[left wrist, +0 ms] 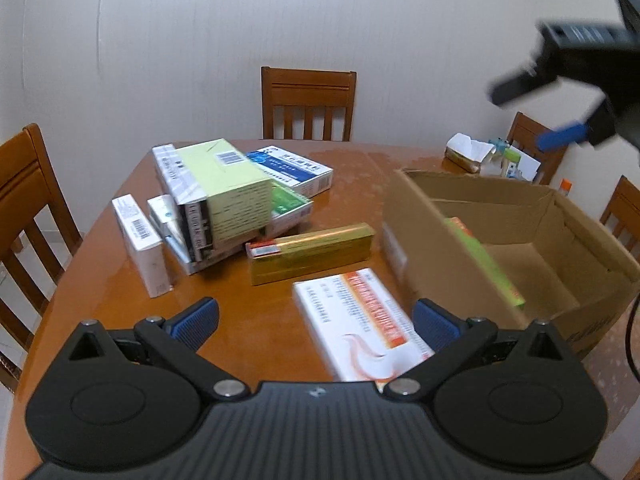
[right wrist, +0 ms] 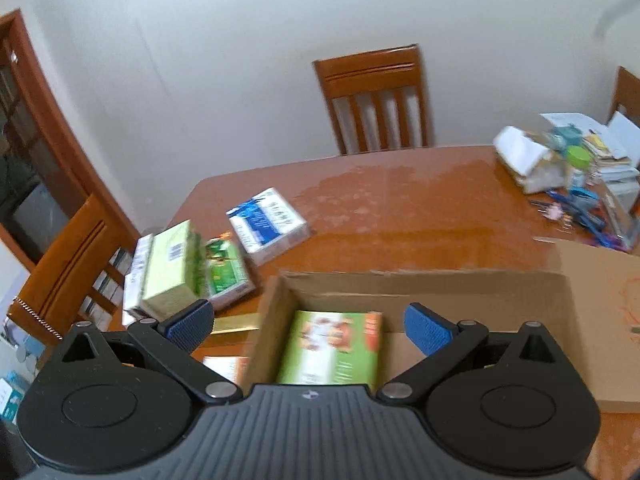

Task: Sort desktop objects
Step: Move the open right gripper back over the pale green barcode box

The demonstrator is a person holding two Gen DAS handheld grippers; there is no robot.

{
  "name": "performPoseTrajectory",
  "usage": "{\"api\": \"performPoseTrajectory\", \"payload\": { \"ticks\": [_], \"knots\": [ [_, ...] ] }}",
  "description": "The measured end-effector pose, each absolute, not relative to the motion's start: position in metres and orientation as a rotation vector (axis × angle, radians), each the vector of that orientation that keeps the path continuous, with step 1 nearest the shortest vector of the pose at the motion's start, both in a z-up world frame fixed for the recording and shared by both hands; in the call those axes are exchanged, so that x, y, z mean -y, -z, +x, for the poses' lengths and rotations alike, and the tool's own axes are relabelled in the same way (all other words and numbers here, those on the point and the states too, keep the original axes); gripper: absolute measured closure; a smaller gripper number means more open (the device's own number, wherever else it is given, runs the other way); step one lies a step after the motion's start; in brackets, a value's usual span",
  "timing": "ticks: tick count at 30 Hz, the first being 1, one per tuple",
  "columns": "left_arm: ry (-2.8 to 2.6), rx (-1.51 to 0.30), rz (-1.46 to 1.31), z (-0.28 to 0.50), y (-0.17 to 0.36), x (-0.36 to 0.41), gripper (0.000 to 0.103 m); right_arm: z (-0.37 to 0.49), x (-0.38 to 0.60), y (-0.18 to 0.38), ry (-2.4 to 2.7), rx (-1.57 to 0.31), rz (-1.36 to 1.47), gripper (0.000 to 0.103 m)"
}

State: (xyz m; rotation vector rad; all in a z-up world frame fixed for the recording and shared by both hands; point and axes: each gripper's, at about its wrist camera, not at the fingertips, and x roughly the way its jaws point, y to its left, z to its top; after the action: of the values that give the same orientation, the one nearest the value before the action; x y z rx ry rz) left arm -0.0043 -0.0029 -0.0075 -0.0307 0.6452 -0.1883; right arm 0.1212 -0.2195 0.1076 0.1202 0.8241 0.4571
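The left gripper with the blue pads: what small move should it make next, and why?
Probably a short drop forward onto the white and orange box. The left gripper is open and empty, that box lies nearest between its pads, and the cardboard box beside it holds only a green box so far.

- A cardboard box (right wrist: pixel 472 300), open-topped and plain brown, sits under and ahead of the right jaws.
- A green box (right wrist: pixel 332 346) lies in it against the left wall, tilted.
- A white-and-orange box (left wrist: pixel 360 320) lies flat between the left jaws.
- A gold box (left wrist: pixel 312 250) lies flat just ahead of it.
- Further ahead and left, a pale green box (left wrist: pixel 228 190) leans on a heap of white boxes, a blue-and-white box (left wrist: pixel 292 168) behind it.
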Motion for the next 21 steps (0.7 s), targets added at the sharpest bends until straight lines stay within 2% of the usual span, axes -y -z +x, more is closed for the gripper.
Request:
{"api": "performPoseTrajectory", "payload": {
  "ticks": [13, 21],
  "knots": [
    [0.161, -0.693, -0.031, -0.009, 0.028, -0.041, 0.0, 0.169, 0.045, -0.085, -0.566, -0.958, -0.116, 0.0],
    [0.164, -0.661, -0.034, 0.009, 0.025, -0.05, 0.0, 0.2, -0.009, -0.054, -0.526, -1.007, -0.227, 0.0]
  ]
}}
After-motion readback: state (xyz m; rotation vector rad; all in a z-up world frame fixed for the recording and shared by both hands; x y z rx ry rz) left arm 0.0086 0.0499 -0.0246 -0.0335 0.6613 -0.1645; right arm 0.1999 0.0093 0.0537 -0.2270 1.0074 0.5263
